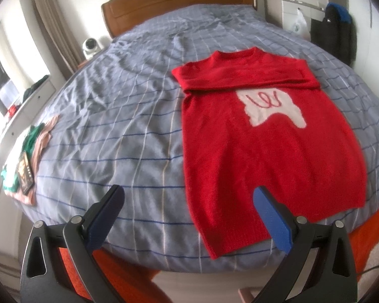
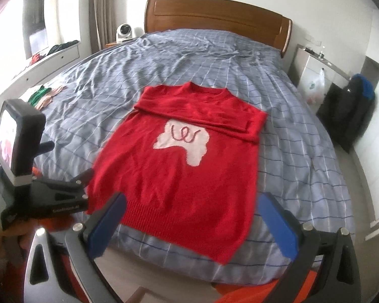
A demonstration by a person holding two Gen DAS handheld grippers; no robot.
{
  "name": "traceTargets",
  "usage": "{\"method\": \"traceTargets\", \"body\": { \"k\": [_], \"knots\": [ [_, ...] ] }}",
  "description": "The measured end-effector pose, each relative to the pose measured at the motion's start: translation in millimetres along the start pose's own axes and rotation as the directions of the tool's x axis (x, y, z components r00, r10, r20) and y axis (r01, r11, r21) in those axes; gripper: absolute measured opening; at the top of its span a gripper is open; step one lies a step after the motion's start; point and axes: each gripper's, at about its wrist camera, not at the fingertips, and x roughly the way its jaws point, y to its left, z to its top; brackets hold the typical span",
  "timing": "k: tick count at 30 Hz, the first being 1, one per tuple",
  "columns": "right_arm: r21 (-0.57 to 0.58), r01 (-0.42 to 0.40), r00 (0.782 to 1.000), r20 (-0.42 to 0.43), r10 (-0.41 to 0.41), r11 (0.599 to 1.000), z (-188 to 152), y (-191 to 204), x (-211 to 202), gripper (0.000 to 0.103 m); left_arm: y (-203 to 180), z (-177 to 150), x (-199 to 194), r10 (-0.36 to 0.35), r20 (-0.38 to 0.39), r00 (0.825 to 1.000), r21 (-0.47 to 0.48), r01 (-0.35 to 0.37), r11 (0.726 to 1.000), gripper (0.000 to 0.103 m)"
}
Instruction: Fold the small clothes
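Observation:
A red sweater (image 1: 265,151) with a pale pink patch on the chest lies flat on the bed, collar toward the headboard, both sleeves folded across the chest. It also shows in the right wrist view (image 2: 179,176). My left gripper (image 1: 189,197) is open and empty, above the bed's near edge at the sweater's hem on its left side. My right gripper (image 2: 193,202) is open and empty, above the hem at its middle. The left gripper's body (image 2: 43,197) shows at the left of the right wrist view.
The bed (image 1: 108,116) has a blue-grey checked cover and a wooden headboard (image 1: 179,2). A small pile of other clothes (image 1: 27,156) lies at the bed's left edge. A white shelf (image 2: 38,63) runs along the left. A dark bag (image 2: 351,111) stands at the right.

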Motion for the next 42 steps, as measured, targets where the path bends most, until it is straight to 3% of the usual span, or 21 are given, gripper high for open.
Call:
{"method": "traceTargets", "body": {
  "k": [17,21,24,26,27,29,32,34,35,36,37,38,39,41,42],
  "knots": [
    [-0.041,0.001,1.0,-0.017,-0.001,0.999,-4.7,6.1,4.8,0.102,3.1,-6.8,11.2,-0.008,-0.037,0.999,0.013,0.009,1.0,0.102],
    [-0.051,0.117,0.991,-0.066,-0.12,0.992,-27.1,-34.4,28.7,0.102,33.1,-28.6,34.8,-0.057,-0.142,0.988,-0.078,0.047,0.996,0.102],
    [0.078,0.183,0.97,-0.175,-0.167,0.98,-59.7,-90.7,49.0,0.102,50.8,-47.9,52.0,-0.104,-0.204,0.973,-0.141,0.076,0.987,0.102],
    [0.207,0.141,0.969,-0.23,-0.092,0.968,-83.2,-119.2,56.8,0.102,51.2,-54.6,59.4,-0.159,-0.216,0.963,-0.166,0.125,0.978,0.102],
    [0.291,0.078,0.972,-0.235,-0.007,0.954,-96.0,-128.7,59.8,0.102,48.5,-56.3,62.8,-0.186,-0.214,0.959,-0.172,0.15,0.974,0.102],
    [0.38,-0.026,0.972,-0.205,0.111,0.925,-107.3,-132.2,64.2,0.102,39.7,-58.3,71.1,-0.226,-0.219,0.949,-0.171,0.191,0.967,0.101],
    [0.464,-0.152,0.955,-0.159,0.251,0.872,-113.4,-124.3,79.8,0.096,24.3,-59.2,80.1,-0.272,-0.231,0.934,-0.155,0.241,0.958,0.097],
    [0.463,-0.183,0.94,-0.174,0.292,0.867,-113.6,-115.2,97.3,0.089,13.8,-62.2,82.2,-0.309,-0.248,0.918,-0.156,0.277,0.948,0.078],
    [0.463,-0.172,0.931,-0.211,0.297,0.869,-116.6,-112.3,109.6,0.075,8.1,-63.7,82.5,-0.328,-0.251,0.911,-0.15,0.298,0.943,0.074],
    [0.469,-0.19,0.916,-0.23,0.327,0.862,-118.3,-107.7,120.0,0.066,4.4,-63.8,82.0,-0.338,-0.247,0.908,-0.141,0.312,0.94,0.059],
    [0.461,-0.208,0.906,-0.24,0.347,0.862,-118.9,-104.2,127.1,0.045,1.4,-65.5,81.7,-0.351,-0.244,0.904,-0.133,0.327,0.936,0.02],
    [0.446,-0.203,0.904,-0.256,0.341,0.872,-120.1,-101.6,131.5,0.019,1.8,-66.5,82.6,-0.373,-0.252,0.893,-0.143,0.347,0.927,0.002],
    [0.451,-0.196,0.906,-0.258,0.337,0.871,-120.8,-103.2,132.3,0.009,4.5,-67.5,83.3,-0.395,-0.26,0.881,-0.165,0.363,0.917,0.003],
    [0.491,-0.216,0.897,-0.243,0.371,0.844,-123.0,-113.1,126.3,0.004,12.8,-68.8,80.2,-0.41,-0.256,0.876,-0.182,0.373,0.91,0.002],
    [0.482,-0.208,0.899,-0.249,0.36,0.851,-123.5,-117.0,120.8,0.004,14.3,-69.0,79.3,-0.408,-0.26,0.875,-0.175,0.373,0.911,0.002]
  ]
}}
